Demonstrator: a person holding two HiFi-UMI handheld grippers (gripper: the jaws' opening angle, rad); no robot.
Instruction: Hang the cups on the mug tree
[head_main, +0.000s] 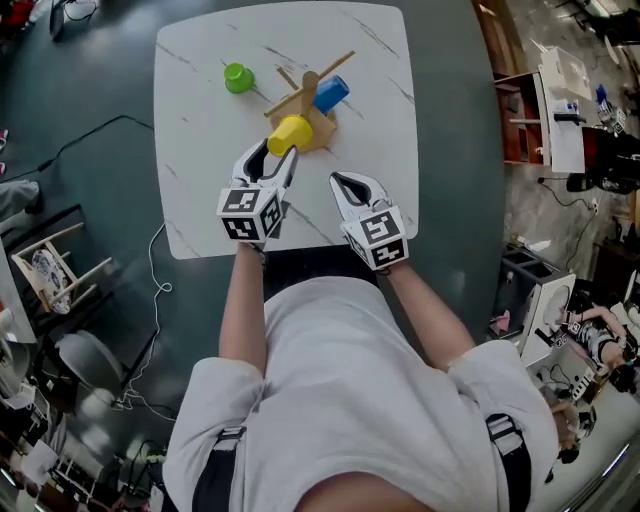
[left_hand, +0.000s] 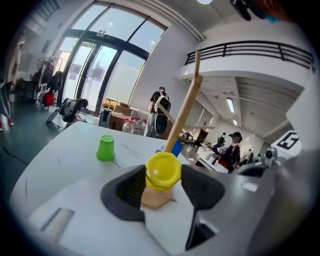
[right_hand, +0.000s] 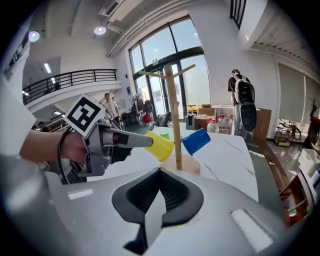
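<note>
A wooden mug tree (head_main: 308, 95) stands at the back of the white marble table (head_main: 200, 180). A blue cup (head_main: 331, 93) hangs on one of its right-hand pegs. My left gripper (head_main: 280, 150) is shut on a yellow cup (head_main: 290, 133), held just in front of the tree's base. In the left gripper view the yellow cup (left_hand: 162, 171) sits between the jaws with the trunk (left_hand: 182, 115) right behind it. A green cup (head_main: 238, 77) stands upside down on the table, left of the tree. My right gripper (head_main: 342, 185) is shut and empty, hovering near the table's front edge.
The right gripper view shows the left gripper (right_hand: 100, 145) with the yellow cup (right_hand: 160, 145) beside the trunk (right_hand: 173, 115) and the blue cup (right_hand: 196, 141). A cable and a wooden chair (head_main: 50, 265) lie on the dark floor to the left. Shelving (head_main: 525, 115) stands to the right.
</note>
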